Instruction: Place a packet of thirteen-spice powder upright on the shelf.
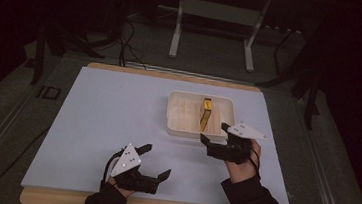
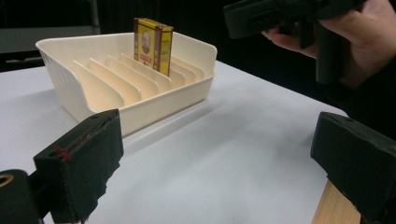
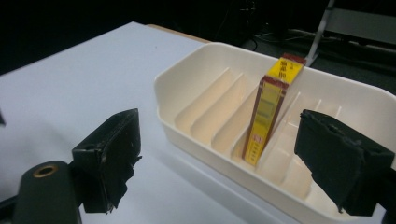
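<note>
Upright, yellow box fills one slot of cream rack.

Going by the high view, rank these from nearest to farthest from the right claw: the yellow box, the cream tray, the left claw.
1. Cream tray: its near rim lies just ahead of the right claw.
2. Yellow box: standing in a slot inside the tray, slightly farther in.
3. Left claw: off across the table, near the front edge.

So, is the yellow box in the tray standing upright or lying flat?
Upright. The yellow box stands on edge between two dividers of the white tray, rising above its rim.
</note>
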### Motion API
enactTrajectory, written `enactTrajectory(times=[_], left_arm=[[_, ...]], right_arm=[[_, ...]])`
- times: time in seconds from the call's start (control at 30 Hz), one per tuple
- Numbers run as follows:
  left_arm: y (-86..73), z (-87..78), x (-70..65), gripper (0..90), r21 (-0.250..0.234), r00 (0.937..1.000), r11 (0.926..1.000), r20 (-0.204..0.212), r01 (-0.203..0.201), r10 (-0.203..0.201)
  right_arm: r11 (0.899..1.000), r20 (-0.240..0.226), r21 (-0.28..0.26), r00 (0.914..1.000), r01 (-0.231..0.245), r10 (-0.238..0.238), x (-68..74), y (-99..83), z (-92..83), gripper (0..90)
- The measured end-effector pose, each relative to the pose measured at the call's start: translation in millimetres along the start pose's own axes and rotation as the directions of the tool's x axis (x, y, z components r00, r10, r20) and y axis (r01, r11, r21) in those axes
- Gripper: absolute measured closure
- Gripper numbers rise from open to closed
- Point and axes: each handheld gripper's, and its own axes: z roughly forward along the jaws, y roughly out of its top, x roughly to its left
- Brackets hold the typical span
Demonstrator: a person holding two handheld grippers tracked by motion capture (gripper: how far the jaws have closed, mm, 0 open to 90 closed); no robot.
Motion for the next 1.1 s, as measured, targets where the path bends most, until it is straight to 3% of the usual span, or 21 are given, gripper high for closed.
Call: enactTrajectory(times=[0.47, 0.53, 1.1], left_arm=[[-0.1, -1.1, 0.4, 3.2, 0.001, 1.0000, 1.0000, -0.001, -0.001, 0.001], [0.2, -1.3, 0.2, 3.2, -0.001, 1.0000, 1.0000, -0.001, -0.004, 0.004], [0.5, -1.9, -0.3, 3.3, 0.000, 1.0000, 1.0000, 0.003, -0.006, 0.006]], right_arm=[[1.000, -0.058, 0.001, 0.9982, 0.019, -0.019, 2.5, -17.1, -26.9, 14.2], [0.999, -0.064, 0.001, 0.9971, 0.040, -0.040, 4.7, -18.9, -31.6, 14.1], [0.998, -0.103, 0.027, 0.9928, 0.064, -0.061, 7.9, -40.9, -48.0, 13.6]])
